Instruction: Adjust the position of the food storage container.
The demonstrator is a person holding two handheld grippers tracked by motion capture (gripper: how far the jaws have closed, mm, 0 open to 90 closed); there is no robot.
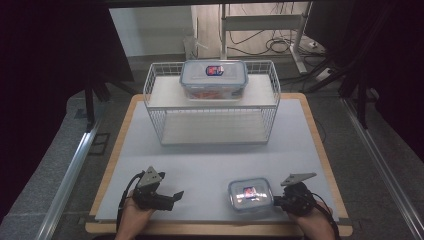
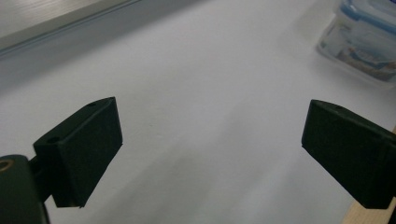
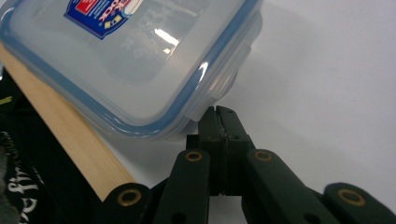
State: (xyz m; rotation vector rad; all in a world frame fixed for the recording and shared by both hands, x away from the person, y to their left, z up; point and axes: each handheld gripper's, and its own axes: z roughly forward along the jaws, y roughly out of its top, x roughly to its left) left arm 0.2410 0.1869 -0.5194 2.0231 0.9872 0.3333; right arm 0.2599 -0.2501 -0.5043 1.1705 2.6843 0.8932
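Two tools rest low on the white surface (image 1: 210, 165) in the high view: the left tool (image 1: 176, 196) spread wide and empty, the right tool (image 1: 274, 201) touching the small container (image 1: 250, 194). Left gripper view: the container (image 2: 364, 39) sits far off. Right gripper view: the right tool (image 3: 219, 116), jaws pressed together, grips nothing, its tip against the container's side latch (image 3: 219, 84).

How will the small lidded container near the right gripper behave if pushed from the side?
The small container looks like rigid plastic, so it should stay stiff. Low, flat shape suggests sliding on the smooth white mat, not tipping. The right gripper, shut, meets a rounded corner, so it may swivel.
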